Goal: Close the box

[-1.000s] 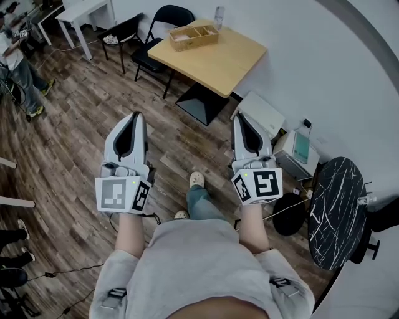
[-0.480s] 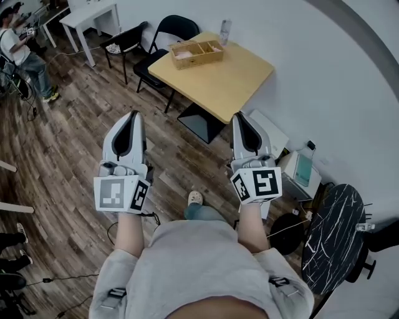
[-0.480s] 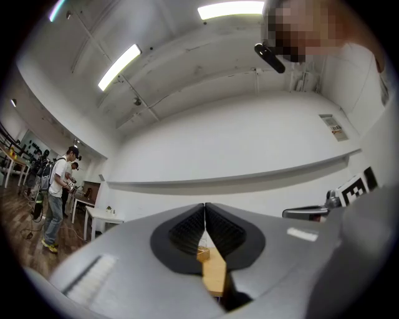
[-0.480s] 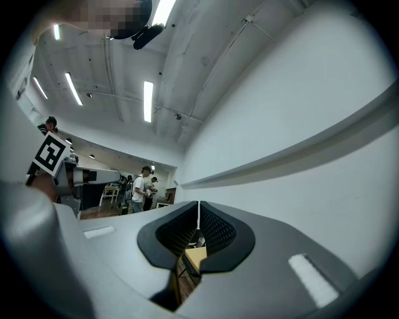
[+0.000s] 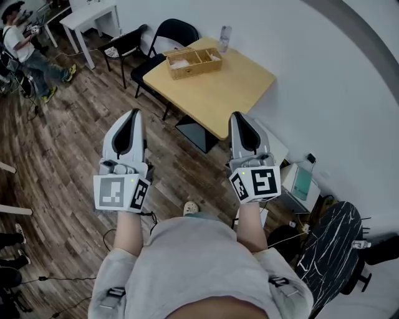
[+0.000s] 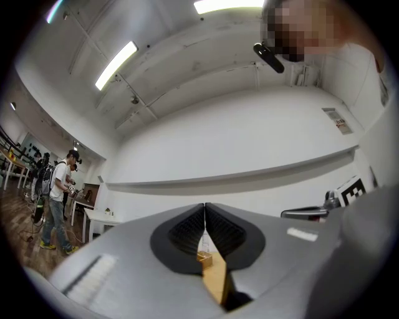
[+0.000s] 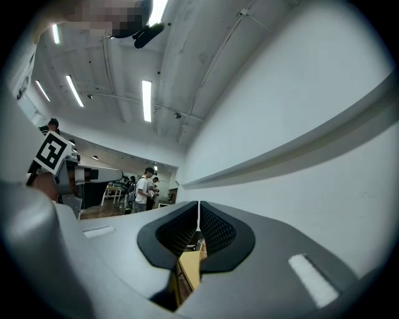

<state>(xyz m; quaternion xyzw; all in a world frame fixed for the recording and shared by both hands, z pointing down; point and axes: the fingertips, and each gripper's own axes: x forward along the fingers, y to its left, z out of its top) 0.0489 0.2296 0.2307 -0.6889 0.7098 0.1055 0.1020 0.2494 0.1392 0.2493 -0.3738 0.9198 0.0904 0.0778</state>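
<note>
The wooden box (image 5: 190,62) stands open-topped, with compartments, at the far end of a light wooden table (image 5: 230,84); a clear bottle (image 5: 224,37) is behind it. My left gripper (image 5: 134,114) and right gripper (image 5: 239,117) are held side by side in the air over the floor, short of the table's near edge and well apart from the box. Both are shut with nothing between the jaws. In the left gripper view the left gripper (image 6: 204,206) points slightly upward, and the box (image 6: 204,259) shows small through the slit below its tips. The right gripper (image 7: 199,204) shows only a sliver of table (image 7: 189,265).
Two black chairs (image 5: 165,22) stand left of the table, a white table (image 5: 87,15) beyond them. A person (image 5: 25,43) stands at the far left. A black marbled round table (image 5: 327,249) and white devices (image 5: 299,177) sit along the right wall. The floor is wood planks.
Both grippers have moved forward together towards the wooden table, which now sits nearer and lower in the head view. Their jaws have stayed shut.
</note>
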